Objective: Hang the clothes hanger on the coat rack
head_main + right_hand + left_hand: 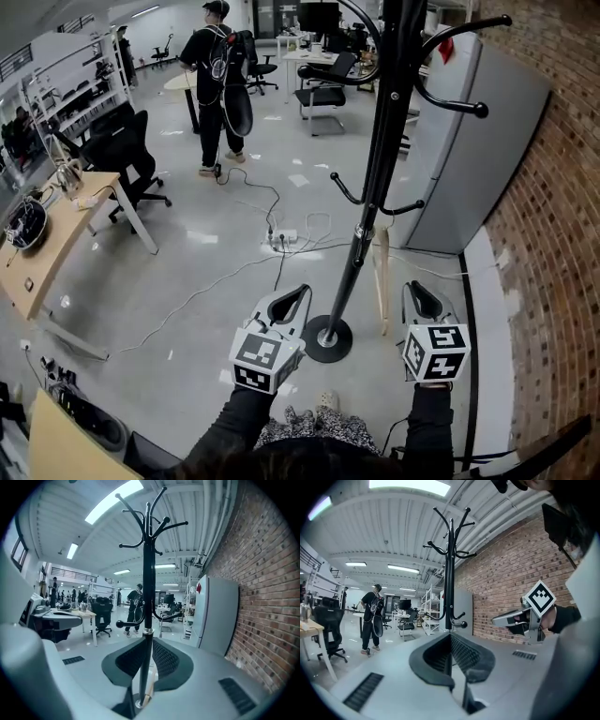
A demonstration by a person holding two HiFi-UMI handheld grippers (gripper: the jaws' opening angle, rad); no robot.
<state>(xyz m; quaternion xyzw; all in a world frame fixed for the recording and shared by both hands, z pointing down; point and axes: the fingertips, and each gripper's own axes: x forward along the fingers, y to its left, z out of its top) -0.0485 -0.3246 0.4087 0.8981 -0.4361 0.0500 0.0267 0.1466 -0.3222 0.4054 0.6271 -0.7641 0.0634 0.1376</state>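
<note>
left gripper (292,302) and right gripper (422,300) both aimed at coat rack (389,84), prob lining up; jaws apart on both, nothing held, just pole (361,234) seen through gaps; pale wooden hanger (382,272) down beside pole under low hook (405,208); can't tell if hooked or just leaning

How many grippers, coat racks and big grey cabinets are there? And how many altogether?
Grippers: 2, the left gripper and the right gripper
Coat rack: 1
Grey cabinet: 1
Total: 4
</note>
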